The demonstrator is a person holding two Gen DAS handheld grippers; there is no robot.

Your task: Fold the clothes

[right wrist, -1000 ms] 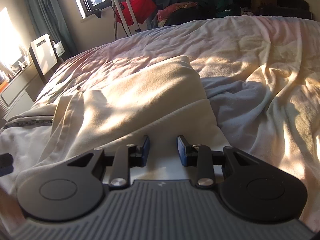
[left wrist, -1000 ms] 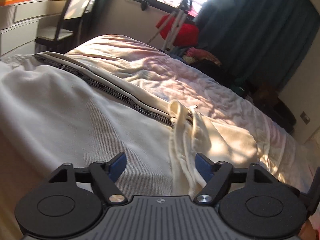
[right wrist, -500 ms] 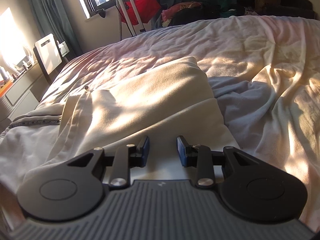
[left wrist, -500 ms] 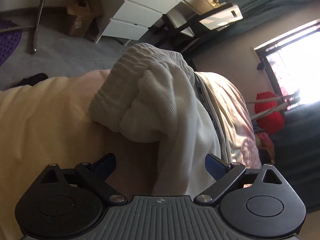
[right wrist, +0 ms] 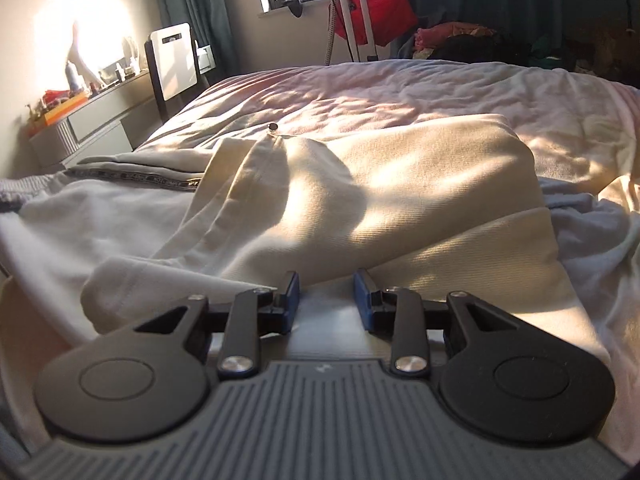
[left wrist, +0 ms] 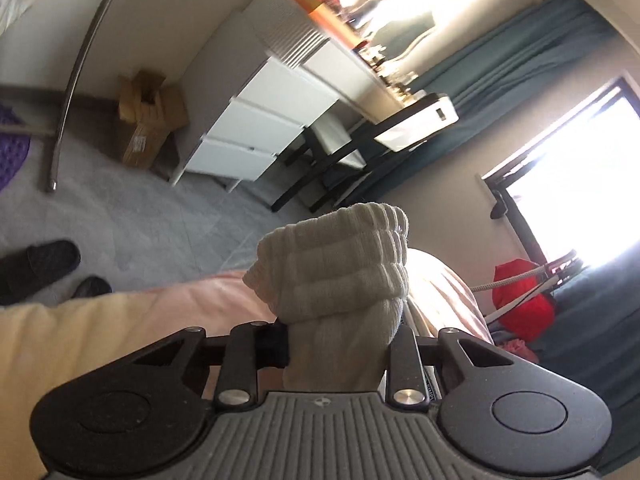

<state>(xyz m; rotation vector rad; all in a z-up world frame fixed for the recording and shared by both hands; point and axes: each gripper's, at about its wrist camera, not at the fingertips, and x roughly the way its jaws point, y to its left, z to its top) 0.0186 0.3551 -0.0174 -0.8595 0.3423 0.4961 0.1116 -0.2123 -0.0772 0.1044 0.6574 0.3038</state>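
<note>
A cream garment (right wrist: 400, 184) with a black patterned stripe (right wrist: 132, 178) lies spread and rumpled across the bed (right wrist: 400, 88). In the left wrist view its ribbed elastic end (left wrist: 340, 264) stands up bunched between the jaws of my left gripper (left wrist: 338, 344). Those jaws are closing and press the cloth from both sides at the bed's edge (left wrist: 120, 332). My right gripper (right wrist: 326, 300) sits low over the garment's near edge. Its jaws stand part-way apart, the blue pads (right wrist: 290, 300) are bare, and cloth lies beneath them.
Beyond the bed's edge are a grey carpet, white drawers (left wrist: 260, 132), a black chair (left wrist: 360, 148), a cardboard box (left wrist: 148, 120) and dark slippers (left wrist: 40, 268). A red bag (left wrist: 524, 300) and a stand are under the window. A blue-grey sheet (right wrist: 592, 240) lies to the right.
My left gripper swung from the garment's middle to its ribbed end at the bed's edge, rolled over and closed on it. The right gripper shifted a little, its jaws unchanged.
</note>
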